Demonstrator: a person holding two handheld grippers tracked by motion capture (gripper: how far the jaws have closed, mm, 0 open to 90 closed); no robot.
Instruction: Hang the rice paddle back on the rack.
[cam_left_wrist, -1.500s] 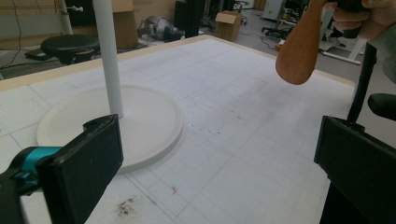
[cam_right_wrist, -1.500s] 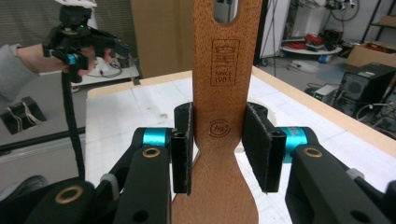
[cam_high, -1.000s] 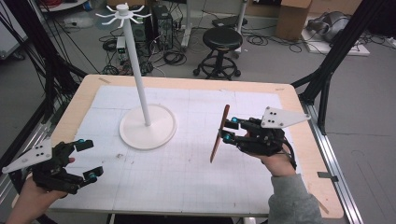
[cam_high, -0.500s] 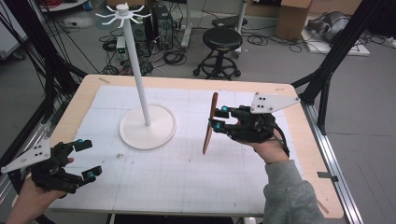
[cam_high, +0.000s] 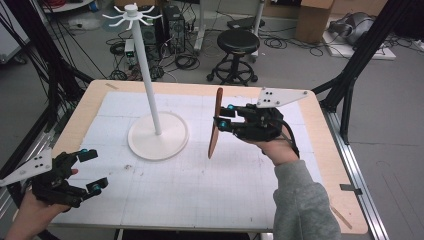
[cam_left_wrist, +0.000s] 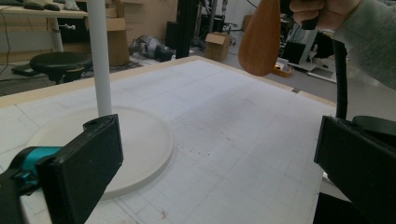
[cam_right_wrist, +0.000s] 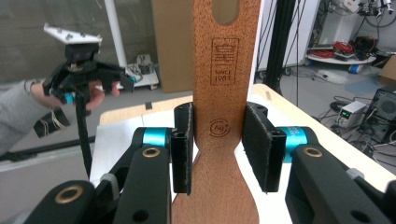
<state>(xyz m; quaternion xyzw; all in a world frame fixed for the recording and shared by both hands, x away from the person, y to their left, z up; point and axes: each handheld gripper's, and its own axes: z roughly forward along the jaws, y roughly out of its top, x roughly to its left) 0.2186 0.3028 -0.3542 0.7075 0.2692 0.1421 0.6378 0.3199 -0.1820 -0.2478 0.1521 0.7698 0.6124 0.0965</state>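
Wooden spatula is the thing in hand, and the white rack with hooks at its top seems to be its goal. Going from left to right in the high view: the left gripper waits at the near left corner of the table, its jaws standing wide with nothing between them, well apart from the spatula. The rack stands on its round base left of centre. To the right of it, the spatula hangs in the air, nearly upright, blade end down and handle end up. The right gripper holds it from the right side, and the jaws clamp the narrow handle below the hanging hole. So the right hand is the nearer one, and the rack lies to the left of the spatula, with its hooks higher than the hole.
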